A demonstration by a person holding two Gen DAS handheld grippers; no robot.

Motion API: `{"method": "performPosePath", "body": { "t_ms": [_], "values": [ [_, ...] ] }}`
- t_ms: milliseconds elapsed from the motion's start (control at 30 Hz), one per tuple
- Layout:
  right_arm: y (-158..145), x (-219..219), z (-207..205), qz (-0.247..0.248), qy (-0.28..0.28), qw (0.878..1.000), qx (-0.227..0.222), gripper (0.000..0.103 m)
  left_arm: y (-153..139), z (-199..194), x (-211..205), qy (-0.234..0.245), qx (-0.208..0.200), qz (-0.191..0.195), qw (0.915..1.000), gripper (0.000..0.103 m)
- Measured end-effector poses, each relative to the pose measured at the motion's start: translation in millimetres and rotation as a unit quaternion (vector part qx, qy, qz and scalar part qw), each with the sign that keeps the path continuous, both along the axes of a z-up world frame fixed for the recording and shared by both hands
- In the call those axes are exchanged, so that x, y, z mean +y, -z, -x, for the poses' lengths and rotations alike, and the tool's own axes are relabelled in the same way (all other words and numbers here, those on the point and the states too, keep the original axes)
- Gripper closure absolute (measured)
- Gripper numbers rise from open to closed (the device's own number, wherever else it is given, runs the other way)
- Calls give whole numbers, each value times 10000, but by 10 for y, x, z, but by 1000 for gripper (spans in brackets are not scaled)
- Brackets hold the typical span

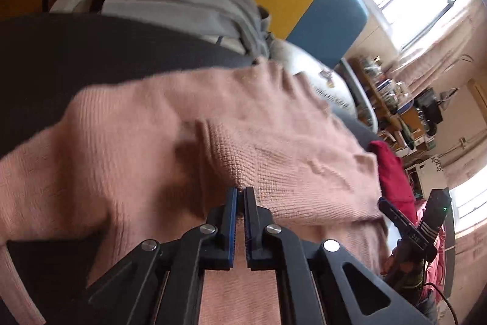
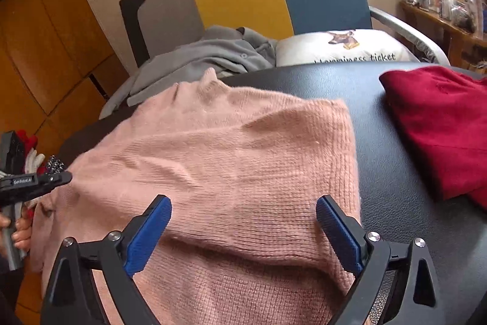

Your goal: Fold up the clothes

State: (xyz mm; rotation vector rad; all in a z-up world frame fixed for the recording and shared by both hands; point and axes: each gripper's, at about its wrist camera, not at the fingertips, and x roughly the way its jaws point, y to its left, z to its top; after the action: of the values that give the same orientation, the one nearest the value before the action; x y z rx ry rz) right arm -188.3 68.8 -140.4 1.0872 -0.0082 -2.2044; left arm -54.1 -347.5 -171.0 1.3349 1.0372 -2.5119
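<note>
pink knit sweater (image 2: 231, 160) lay rumpled on the black surface (image 2: 395, 172); left tongs (image 1: 240, 197) pinched its fabric, right tongs (image 2: 243, 221) spread wide above it.

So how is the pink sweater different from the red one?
The pink sweater is spread out wide over the black table, while the red sweater lies off to the side in a smaller, already folded-looking shape. The left gripper pinches the pink sweater; nothing touches the red one. The open right gripper hovers over the pink sweater, not the red. Both are knitted and lie on the same table.
</note>
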Motion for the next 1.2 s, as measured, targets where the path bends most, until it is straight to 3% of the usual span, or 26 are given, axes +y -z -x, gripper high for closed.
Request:
{"method": "performPosePath", "body": {
  "t_ms": [100, 167, 267, 467, 667, 733, 900, 1067, 1200],
  "values": [
    [147, -34, 7, -182, -56, 9998, -70, 5, 2, -174, -48, -182, 189, -362, 9990, 99],
    [150, -55, 39, -197, -68, 9998, -41, 0, -18, -310, -100, -635, 84, -117, 9979, 102],
    [100, -117, 131, -235, -30, 9997, 24, 0, -79, -402, -113, -824, 317, -200, 9959, 100],
    [2, -241, 315, -310, 47, 9994, 156, 0, -189, 41, 220, -109, 240, 420, 9988, 92],
    [-44, -381, 492, -495, 107, 9983, 277, 0, 145, 287, 332, 74, -395, 1192, 9921, 92],
    [71, -468, 535, -824, 84, 9961, 290, 0, 183, 182, 352, 95, -240, 1334, 9907, 90],
    [206, -608, 549, -1298, 20, 9908, 390, 0, 235, -31, 312, -75, -1, 1220, 9925, 89],
    [188, -583, 549, -1257, -7, 9914, 377, 0, 163, -23, 286, -202, -85, 974, 9950, 89],
    [-14, -544, 528, -890, -370, 9943, 451, 0, -132, 87, 257, 22, 117, 1298, 9915, 85]
  ]
}}
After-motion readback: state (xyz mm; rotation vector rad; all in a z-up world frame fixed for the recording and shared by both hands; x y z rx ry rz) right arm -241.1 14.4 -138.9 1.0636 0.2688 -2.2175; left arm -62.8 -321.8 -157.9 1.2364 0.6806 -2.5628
